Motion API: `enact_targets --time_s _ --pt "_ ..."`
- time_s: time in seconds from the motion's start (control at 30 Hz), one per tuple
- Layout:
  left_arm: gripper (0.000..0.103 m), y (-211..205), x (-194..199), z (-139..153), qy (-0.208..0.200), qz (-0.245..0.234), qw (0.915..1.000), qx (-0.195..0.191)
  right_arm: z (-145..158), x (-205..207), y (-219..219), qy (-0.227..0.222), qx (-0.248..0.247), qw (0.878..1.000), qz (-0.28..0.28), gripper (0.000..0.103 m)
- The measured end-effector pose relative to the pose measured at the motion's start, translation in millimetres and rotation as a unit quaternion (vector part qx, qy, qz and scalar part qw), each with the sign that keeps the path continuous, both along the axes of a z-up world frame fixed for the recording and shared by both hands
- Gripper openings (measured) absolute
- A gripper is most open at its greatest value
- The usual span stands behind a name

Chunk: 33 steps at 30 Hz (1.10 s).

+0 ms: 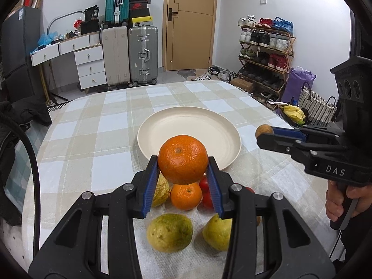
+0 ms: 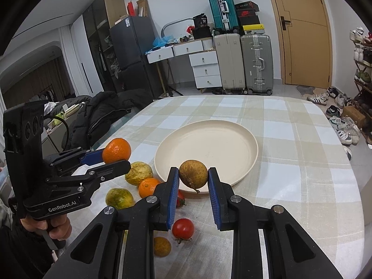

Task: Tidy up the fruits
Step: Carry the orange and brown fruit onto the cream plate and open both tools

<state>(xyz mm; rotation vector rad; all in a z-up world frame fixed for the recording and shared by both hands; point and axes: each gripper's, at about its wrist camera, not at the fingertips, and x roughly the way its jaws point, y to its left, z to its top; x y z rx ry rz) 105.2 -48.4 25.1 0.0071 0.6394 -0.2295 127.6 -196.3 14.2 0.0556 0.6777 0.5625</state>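
Left gripper (image 1: pixel 183 162) clamps an orange (image 1: pixel 183 159), frame centre, just short of the plate (image 1: pixel 162 125). Right gripper (image 2: pixel 193 174) clamps a small brown fruit (image 2: pixel 193 173) over the plate's near rim. Risk: round fruit rolls off if released high.

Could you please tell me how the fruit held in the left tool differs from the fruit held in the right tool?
The orange in the left tool is bright orange with a dimpled, glossy peel; the small brown fruit in the right tool is dull yellowish-brown and speckled. The orange looks clearly larger. The brown fruit has a thin stem hanging below; the orange shows only a stem scar. Both are round, clamped between blue pads, near the cream plate.
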Motion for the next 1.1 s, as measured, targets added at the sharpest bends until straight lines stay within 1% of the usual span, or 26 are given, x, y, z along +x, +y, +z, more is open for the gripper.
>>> enact_targets --time_s 0.23,0.37,0.57,0.7,0.93,1.1 --pt "0.038 -7 34 -11 0.016 -0.005 0.9999 0.001 -12 27 6 0.023 -0.003 1.0 -0.007 0.026" --pt "0.038 -12 50 -17 0.024 -0.009 0.9996 0.01 -20 39 7 0.037 -0.001 0.999 -0.011 0.026" --pt "0.038 -14 76 -28 0.045 -0.011 0.9989 0.01 -31 53 5 0.052 -0.003 0.998 -0.021 0.026" --pt "0.038 -17 89 -37 0.063 -0.014 0.9977 0.017 -35 60 5 0.061 -0.001 0.998 -0.021 0.026" --pt "0.038 -22 100 -46 0.076 -0.019 0.9966 0.026 -43 63 7 0.07 -0.011 0.997 -0.02 0.026" --pt "0.038 -23 99 -48 0.078 -0.018 0.9964 0.028 -46 62 6 0.073 -0.013 0.997 -0.024 0.026"
